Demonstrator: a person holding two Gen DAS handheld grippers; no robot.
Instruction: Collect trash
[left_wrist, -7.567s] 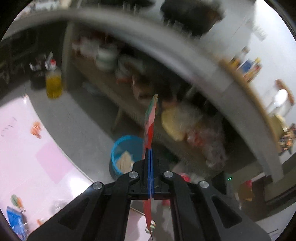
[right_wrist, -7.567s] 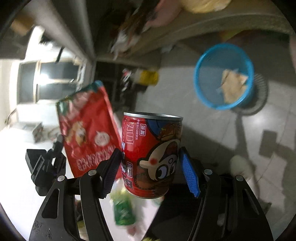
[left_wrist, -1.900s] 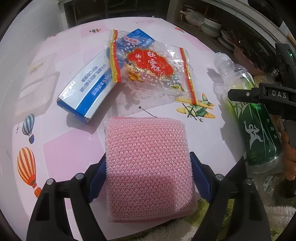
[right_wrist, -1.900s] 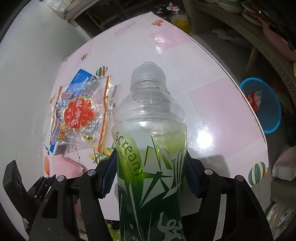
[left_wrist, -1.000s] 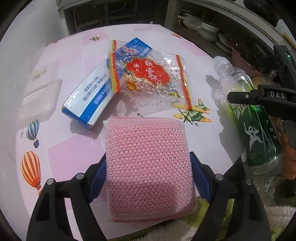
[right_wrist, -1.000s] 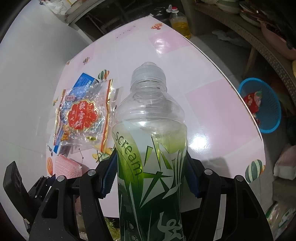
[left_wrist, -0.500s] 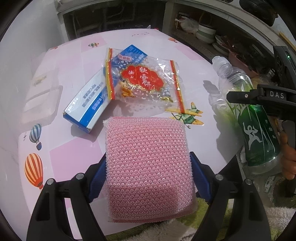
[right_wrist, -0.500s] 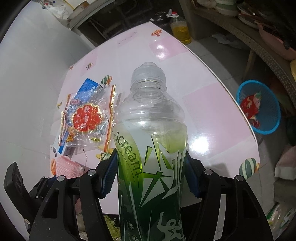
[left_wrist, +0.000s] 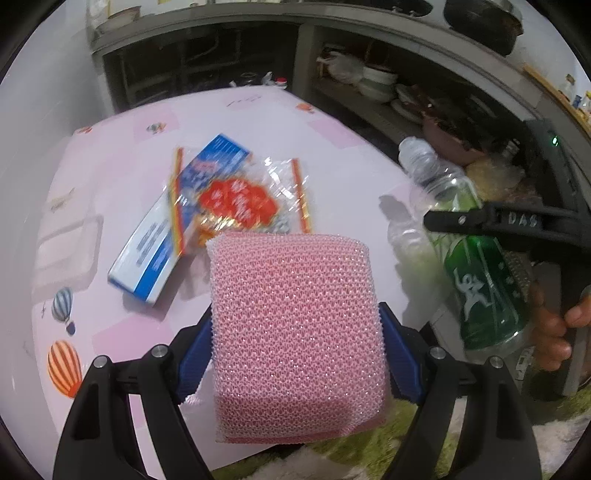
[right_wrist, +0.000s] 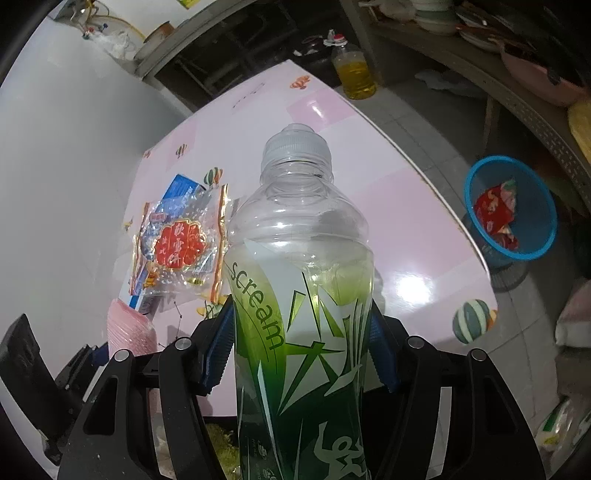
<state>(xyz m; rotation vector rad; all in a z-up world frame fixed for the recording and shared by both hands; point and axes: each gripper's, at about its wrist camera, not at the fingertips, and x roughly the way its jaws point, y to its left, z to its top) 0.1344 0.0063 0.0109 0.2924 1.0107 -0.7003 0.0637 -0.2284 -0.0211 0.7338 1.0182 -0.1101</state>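
Clamped across its flanks in the left gripper, pink mesh sponge: light, soft, squashy; in the right gripper, green bottle gripped mid-body: slick, thin-walled.

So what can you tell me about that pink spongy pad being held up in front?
The pink mesh-covered scouring pad is a thick, roughly square cushion wrapped in glittery netting, soft-looking and intact. The left gripper has it clamped by its two side edges between blue-padded fingers, flat face toward the camera, lifted above the pink table. Nothing else touches it.
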